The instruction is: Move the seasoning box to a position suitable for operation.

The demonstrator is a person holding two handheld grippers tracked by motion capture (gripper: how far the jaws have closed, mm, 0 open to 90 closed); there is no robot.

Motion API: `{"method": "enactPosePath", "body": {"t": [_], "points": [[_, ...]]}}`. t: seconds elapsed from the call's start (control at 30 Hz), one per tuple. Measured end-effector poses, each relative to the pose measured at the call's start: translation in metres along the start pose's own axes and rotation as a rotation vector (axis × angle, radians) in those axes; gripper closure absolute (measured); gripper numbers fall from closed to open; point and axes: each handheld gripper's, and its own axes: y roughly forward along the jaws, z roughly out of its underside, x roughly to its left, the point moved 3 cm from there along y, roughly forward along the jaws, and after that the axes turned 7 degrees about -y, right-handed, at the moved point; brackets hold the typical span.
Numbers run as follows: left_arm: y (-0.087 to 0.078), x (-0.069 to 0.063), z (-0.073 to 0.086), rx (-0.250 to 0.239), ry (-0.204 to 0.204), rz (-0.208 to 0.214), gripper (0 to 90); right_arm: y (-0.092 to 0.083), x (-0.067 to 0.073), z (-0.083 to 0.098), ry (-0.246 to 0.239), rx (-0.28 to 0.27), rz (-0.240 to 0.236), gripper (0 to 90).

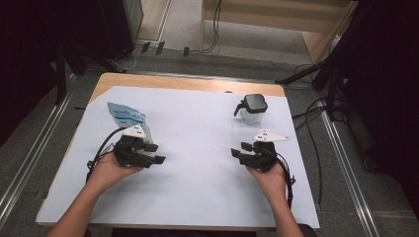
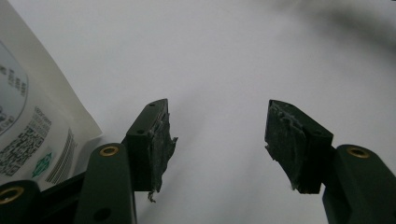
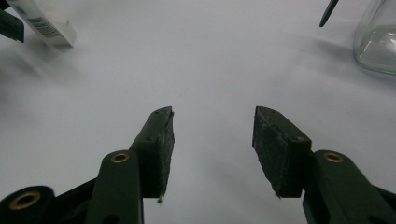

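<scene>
Two hand-held grippers rest low on the white sheet covering the tabletop in the high view: the left gripper (image 1: 157,153) beside a blue-and-white printed plastic pouch (image 1: 126,116) near the left edge, the right gripper (image 1: 240,149) below a clear glass jar with a black lid (image 1: 252,109) towards the far right corner.

From the left gripper view, jaws gape, nothing between; the pouch (image 2: 32,116) looks light, crinkly, best pinched along its flat edge.

From the right gripper view, jaws likewise parted and empty; the jar (image 3: 377,42) looks hard, slippery, breakable.
</scene>
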Motion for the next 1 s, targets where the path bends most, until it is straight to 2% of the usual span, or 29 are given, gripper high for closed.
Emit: {"method": "enactPosePath", "body": {"t": [0.2, 0.23, 0.3, 0.33, 0.37, 0.4, 0.5, 0.53, 0.57, 0.6, 0.67, 0.73, 0.8, 0.93, 1.0], "points": [[0.001, -0.002, 0.0, 0.01, 0.006, 0.006, 41.1, -0.002, -0.006, -0.001, 0.018, -0.013, 0.021, 45.3], [0.001, -0.002, 0.0, 0.015, 0.007, 0.004, 40.9, -0.003, -0.01, -0.003, 0.023, -0.021, 0.046, 39.9], [0.002, -0.002, 0.0, 0.014, 0.008, 0.003, 40.9, -0.003, -0.015, -0.003, 0.045, -0.024, 0.056, 33.6], [0.001, -0.002, 0.0, 0.013, 0.007, 0.004, 40.9, -0.003, -0.015, -0.003, 0.045, -0.024, 0.056, 33.6], [0.001, -0.002, 0.0, 0.013, 0.008, 0.008, 40.9, -0.002, -0.021, -0.002, 0.077, -0.014, 0.059, 28.3], [0.001, -0.002, 0.0, 0.013, 0.01, 0.011, 40.9, -0.002, -0.021, -0.002, 0.077, -0.014, 0.059, 28.3], [0.001, -0.002, 0.0, 0.012, 0.005, 0.011, 40.8, 0.0, -0.03, -0.002, 0.088, -0.02, 0.102, 23.3], [0.002, -0.003, 0.001, 0.016, 0.009, 0.012, 41.1, 0.001, -0.035, -0.004, 0.104, -0.047, 0.129, 19.0], [0.002, -0.003, 0.001, 0.016, 0.01, 0.013, 41.3, 0.001, -0.038, -0.005, 0.115, -0.046, 0.142, 17.3], [0.002, -0.003, 0.001, 0.016, 0.01, 0.013, 41.5, 0.001, -0.038, -0.005, 0.115, -0.046, 0.142, 17.3], [0.002, -0.004, 0.0, 0.012, 0.02, 0.005, 41.8, 0.004, -0.044, -0.01, 0.116, -0.028, 0.174, 11.9], [0.002, -0.005, 0.0, 0.007, 0.021, 0.01, 42.0, 0.006, -0.049, -0.013, 0.124, -0.055, 0.197, 8.9], [0.002, -0.005, 0.0, 0.005, 0.02, 0.015, 42.1, 0.012, -0.056, -0.017, 0.132, -0.048, 0.211, 3.2], [0.003, -0.005, 0.0, 0.007, 0.021, 0.011, 43.0, 0.015, -0.062, -0.02, 0.116, -0.045, 0.242, 2.2], [0.004, -0.005, 0.0, 0.006, 0.021, 0.019, 43.3, 0.017, -0.068, -0.022, 0.131, -0.05, 0.242, 1.1]]}}
